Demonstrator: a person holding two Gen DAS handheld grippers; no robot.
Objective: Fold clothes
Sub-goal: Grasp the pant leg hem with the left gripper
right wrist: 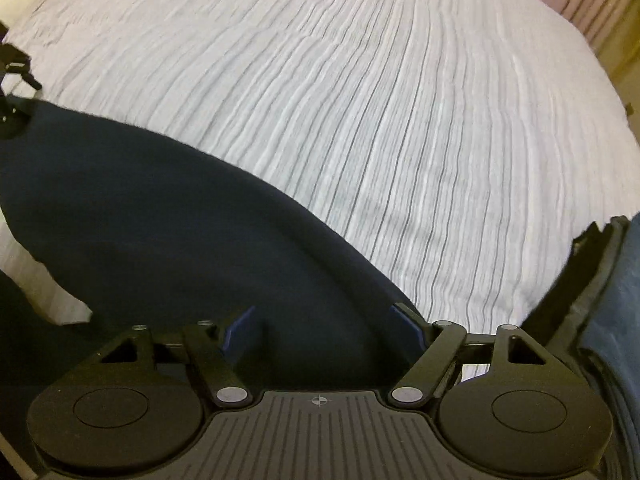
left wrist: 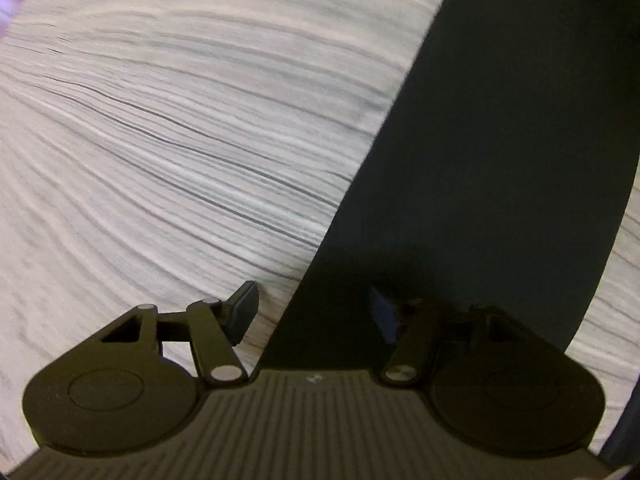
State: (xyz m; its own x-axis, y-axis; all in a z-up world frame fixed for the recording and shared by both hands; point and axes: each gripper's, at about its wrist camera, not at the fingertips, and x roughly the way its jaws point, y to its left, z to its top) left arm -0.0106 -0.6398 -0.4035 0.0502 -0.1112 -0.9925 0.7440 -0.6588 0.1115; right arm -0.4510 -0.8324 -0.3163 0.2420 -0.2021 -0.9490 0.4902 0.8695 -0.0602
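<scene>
The left claw point(left wrist: 314, 314) points down over the near edge of a dark garment point(left wrist: 492, 152), jaws apart with the cloth's edge between them and no pad pressing it, while the right claw point(right wrist: 322, 330) also stands open astride the same dark garment, likely so both can pinch an edge and lift it for a fold. One dark garment lies flat on the striped bed cover point(right wrist: 400, 120); a second pile of clothes point(right wrist: 604, 300) lies at the right, and two claws show.
</scene>
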